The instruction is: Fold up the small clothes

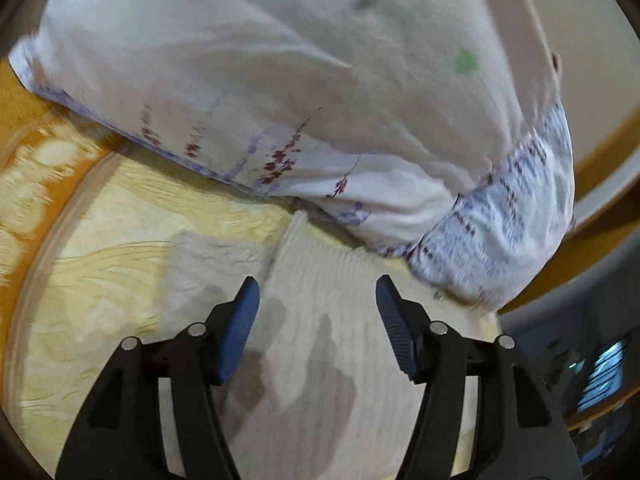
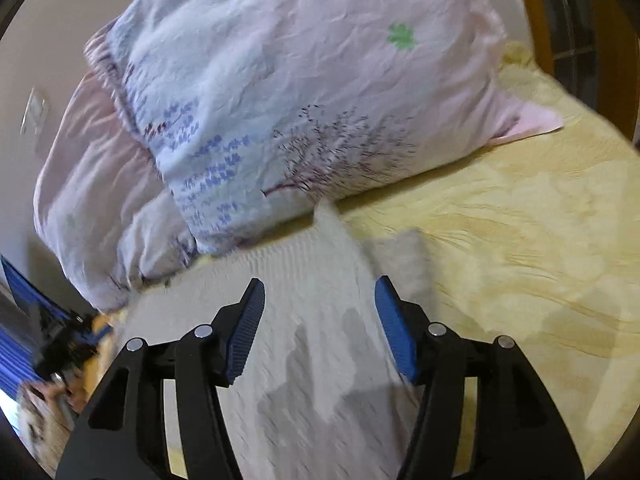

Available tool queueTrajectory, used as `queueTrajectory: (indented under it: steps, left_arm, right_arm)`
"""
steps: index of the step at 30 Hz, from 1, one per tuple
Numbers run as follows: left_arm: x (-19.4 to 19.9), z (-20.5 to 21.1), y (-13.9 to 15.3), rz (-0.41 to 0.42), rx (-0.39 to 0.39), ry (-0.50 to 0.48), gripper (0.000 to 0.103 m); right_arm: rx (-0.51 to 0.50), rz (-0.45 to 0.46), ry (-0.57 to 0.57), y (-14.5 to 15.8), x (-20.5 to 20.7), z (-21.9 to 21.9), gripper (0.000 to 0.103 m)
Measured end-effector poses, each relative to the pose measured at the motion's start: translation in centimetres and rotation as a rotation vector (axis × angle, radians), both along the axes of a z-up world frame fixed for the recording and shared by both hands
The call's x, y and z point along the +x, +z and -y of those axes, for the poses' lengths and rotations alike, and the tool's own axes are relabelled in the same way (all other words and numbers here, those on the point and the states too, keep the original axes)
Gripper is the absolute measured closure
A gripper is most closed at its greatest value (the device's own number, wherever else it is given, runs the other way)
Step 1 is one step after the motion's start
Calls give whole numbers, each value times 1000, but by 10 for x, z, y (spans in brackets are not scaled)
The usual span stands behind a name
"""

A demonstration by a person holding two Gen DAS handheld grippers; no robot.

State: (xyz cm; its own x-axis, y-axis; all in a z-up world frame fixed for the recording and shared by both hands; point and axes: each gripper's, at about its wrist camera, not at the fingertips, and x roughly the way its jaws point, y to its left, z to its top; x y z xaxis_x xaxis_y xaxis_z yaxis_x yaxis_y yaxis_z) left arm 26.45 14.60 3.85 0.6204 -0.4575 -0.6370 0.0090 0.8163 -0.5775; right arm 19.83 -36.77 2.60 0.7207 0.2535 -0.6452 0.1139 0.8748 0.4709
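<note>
Yellow bedspread (image 2: 520, 240) w/ raised pattern covers the bed; wooden frame edge visible at far side in both views. Big pillow (image 2: 280, 100), pale pink/blue w/ purple flower sprigs, a tree print and one green leaf mark, lies across the head end. Second pinkish pillow (image 2: 88, 184) behind it, partly hidden.

Small garment (image 1: 320, 340), off-white ribbed knit, lies flat on the spread just in front of the big pillow, far edge touching or nearly touching it; can't tell which. Looks folded lengthwise into a long strip; a lighter flap (image 1: 208, 264) sticks out to one side. Frames blurred.

L gripper (image 1: 318, 300): blue pads apart, nothing pinched, knit lying below the gap. Released.
R gripper (image 2: 320, 304): same, pads spread, garment underneath, not grasped. Released.

Other gripper (image 2: 72, 336) shows at lower left edge of right wrist view, blurred.
</note>
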Motion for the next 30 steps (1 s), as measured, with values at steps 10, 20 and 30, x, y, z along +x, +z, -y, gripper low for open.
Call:
queueTrajectory:
  steps: [10, 20, 30]
  left_arm:
    - [-52, -4, -7, 18, 232, -71, 54]
    - [-61, 12, -26, -16, 308, -129, 70]
    - [-65, 17, -29, -28, 298, -153, 93]
  right_arm:
    - [-102, -61, 10, -20, -51, 9, 58]
    - [-118, -97, 39, -34, -56, 2, 72]
    - [-119, -72, 49, -31, -61, 0, 86]
